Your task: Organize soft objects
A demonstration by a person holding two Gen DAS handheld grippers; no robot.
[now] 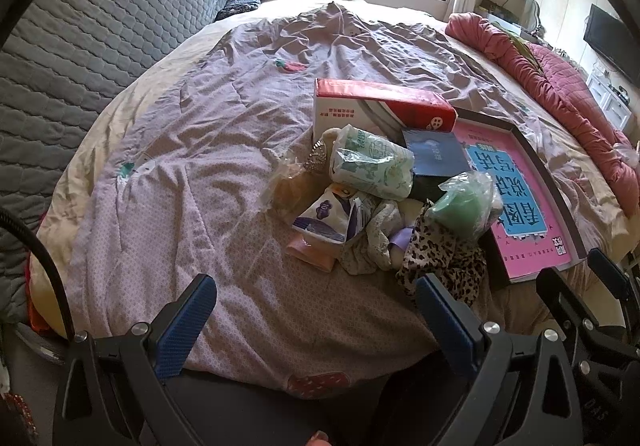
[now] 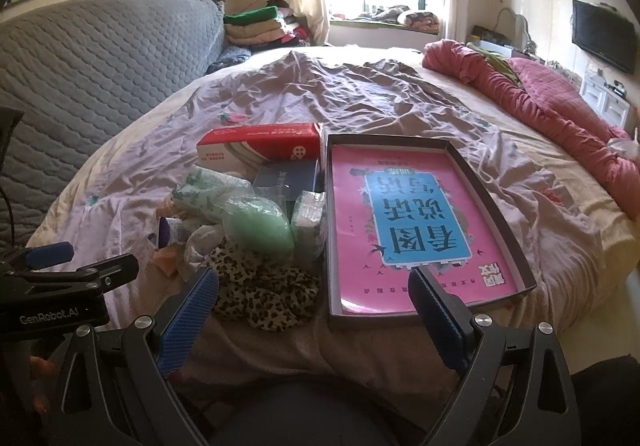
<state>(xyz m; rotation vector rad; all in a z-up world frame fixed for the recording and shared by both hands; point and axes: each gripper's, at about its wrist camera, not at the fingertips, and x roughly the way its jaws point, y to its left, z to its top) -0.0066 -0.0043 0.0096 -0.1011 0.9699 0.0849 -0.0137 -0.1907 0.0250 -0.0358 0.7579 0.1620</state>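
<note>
1. hovering low over the near edge of the bed (image 1: 200, 150), the left gripper (image 1: 316, 298) has its blue fingers (image 1: 188, 320) spread wide with nothing between them.
2. the right gripper (image 2: 314, 292) is likewise wide open and empty, held above the bed edge just short of the pile.
3. the soft things lie heaped mid-bed: a leopard-print cloth (image 2: 260, 292) nearest, a green bundle in clear plastic (image 2: 258, 228) on top of it, a green-patterned soft pack (image 1: 372, 162) behind, and a white-and-purple packet (image 1: 326, 216) to the left.
4. a small orange pouch (image 1: 310, 250) sits at the heap's left foot, touching the packet.
5. a shallow dark box (image 2: 496, 206) holding a pink book (image 2: 416, 230) lies just right of the heap, its corner close to the right gripper's right finger.
6. a red-and-white carton (image 2: 260, 148) stands behind the heap.
7. a rolled pink quilt (image 2: 540, 114) runs along the bed's far right side, well apart.
</note>
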